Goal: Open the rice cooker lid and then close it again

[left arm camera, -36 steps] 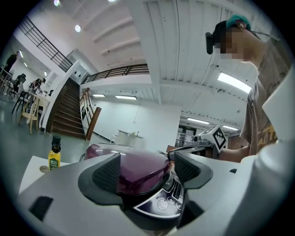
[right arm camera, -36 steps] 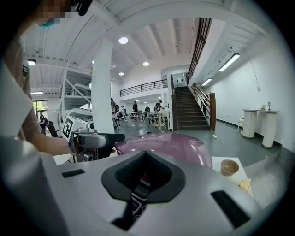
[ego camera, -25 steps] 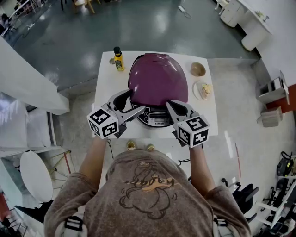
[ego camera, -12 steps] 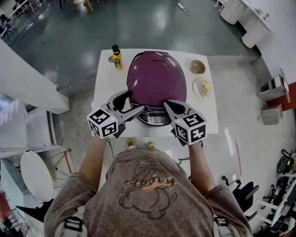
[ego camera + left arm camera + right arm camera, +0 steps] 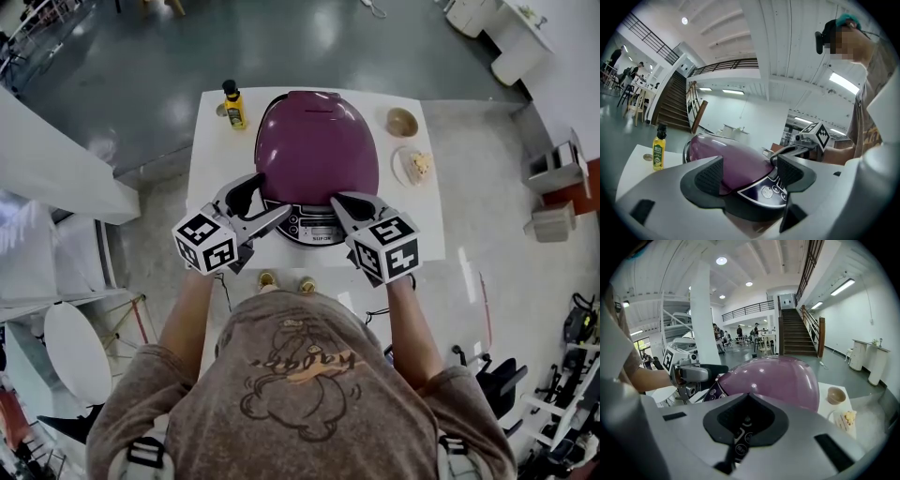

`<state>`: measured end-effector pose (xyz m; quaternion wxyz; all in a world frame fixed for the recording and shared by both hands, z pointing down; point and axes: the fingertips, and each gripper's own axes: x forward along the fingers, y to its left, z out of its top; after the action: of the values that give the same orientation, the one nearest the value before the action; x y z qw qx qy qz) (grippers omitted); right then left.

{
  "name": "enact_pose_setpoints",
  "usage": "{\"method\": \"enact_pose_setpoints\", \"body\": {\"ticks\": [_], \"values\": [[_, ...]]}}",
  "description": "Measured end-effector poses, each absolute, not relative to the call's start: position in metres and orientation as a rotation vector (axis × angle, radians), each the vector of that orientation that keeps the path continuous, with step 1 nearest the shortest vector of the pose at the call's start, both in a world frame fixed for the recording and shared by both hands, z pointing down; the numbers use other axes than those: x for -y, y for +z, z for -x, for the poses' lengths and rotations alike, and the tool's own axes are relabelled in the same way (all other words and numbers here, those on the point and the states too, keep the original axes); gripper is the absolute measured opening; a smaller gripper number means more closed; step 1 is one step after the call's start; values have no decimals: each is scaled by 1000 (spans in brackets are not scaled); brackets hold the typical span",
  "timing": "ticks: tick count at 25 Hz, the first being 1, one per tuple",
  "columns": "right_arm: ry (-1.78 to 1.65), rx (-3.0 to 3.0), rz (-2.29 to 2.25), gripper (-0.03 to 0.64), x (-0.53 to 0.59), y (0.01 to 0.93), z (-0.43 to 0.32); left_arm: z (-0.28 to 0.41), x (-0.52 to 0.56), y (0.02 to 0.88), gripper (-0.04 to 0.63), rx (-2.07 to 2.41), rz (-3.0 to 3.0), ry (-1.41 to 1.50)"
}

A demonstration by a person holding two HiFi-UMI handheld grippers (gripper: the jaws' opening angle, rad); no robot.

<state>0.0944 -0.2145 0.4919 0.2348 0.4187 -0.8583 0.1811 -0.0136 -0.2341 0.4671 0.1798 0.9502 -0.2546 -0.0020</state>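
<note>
- Lengthwise, the rice cooker [image 5: 317, 150] runs from the bottom of the frame towards the top. Its control panel [image 5: 314, 228] is at the near end, facing the person, and the hinge end points away.
- It sits in the middle of the white table [image 5: 214, 159], with its purple lid [image 5: 319, 141] down.
- The left gripper [image 5: 255, 202] is at the cooker's near left corner with its jaws wide apart. In its own view the front rim and the panel show between the pads [image 5: 708, 174], and nothing is clamped.
- The right gripper [image 5: 342, 201] is at the near right corner, its tip by the right edge of the panel. Its jaws are drawn together with nothing between them.
- Compared with a second ago, the table and cooker sit a little higher in the head view. Both grippers keep much the same places at the cooker's front corners, and the lid is shut as before.
- A yellow bottle [image 5: 232, 105] stands upright just beside the cooker's far left.
- A small bowl [image 5: 402, 122] is at the table's upper right. Below it is a plate [image 5: 401, 167] with food, near the cooker's right side.
</note>
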Motion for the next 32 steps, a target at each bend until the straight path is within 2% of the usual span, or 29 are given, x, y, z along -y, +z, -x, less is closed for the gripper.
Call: {"method": "enact_pose_setpoints", "body": {"ticks": [32], "values": [[579, 2426, -1055, 3, 213, 496, -93, 15, 237, 470, 377, 725, -2632, 8]]}}
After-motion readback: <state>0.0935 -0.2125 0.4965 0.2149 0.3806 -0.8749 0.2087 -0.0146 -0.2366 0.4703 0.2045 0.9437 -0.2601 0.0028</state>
